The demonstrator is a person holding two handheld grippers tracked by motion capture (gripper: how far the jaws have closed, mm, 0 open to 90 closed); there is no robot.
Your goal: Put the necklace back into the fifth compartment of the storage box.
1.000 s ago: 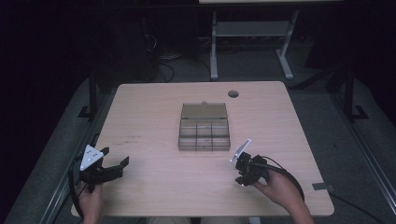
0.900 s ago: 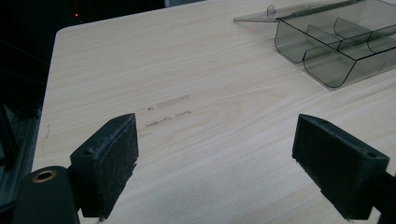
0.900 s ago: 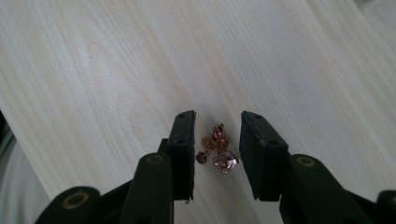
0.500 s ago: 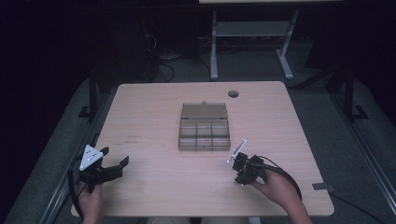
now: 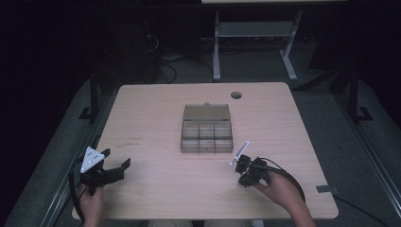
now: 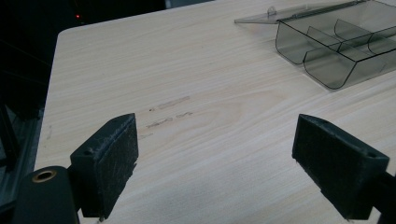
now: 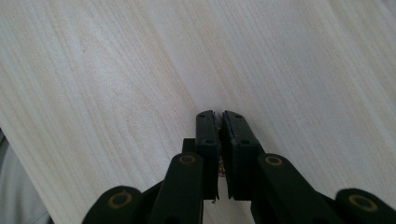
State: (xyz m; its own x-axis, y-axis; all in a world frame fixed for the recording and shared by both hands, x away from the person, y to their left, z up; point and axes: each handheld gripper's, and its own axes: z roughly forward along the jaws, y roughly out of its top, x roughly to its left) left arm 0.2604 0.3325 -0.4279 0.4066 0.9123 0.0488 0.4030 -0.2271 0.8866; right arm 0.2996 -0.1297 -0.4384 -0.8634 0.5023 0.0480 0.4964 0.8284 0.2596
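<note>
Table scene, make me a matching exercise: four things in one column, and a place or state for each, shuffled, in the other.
Things:
1. left gripper
2. right gripper
3. compartment box
4. round hole

Place or state:
A. near the table's far edge
B. jaws wide apart, nothing between them
C. mid-table, clear lid folded back
D. jaws closed together above bare wood

Pairs: 1-B, 2-D, 3-C, 4-A

right gripper [image 7: 219,116] just closed, nothing visibly held; left gripper [image 6: 215,154] fingers spread wide.
</note>
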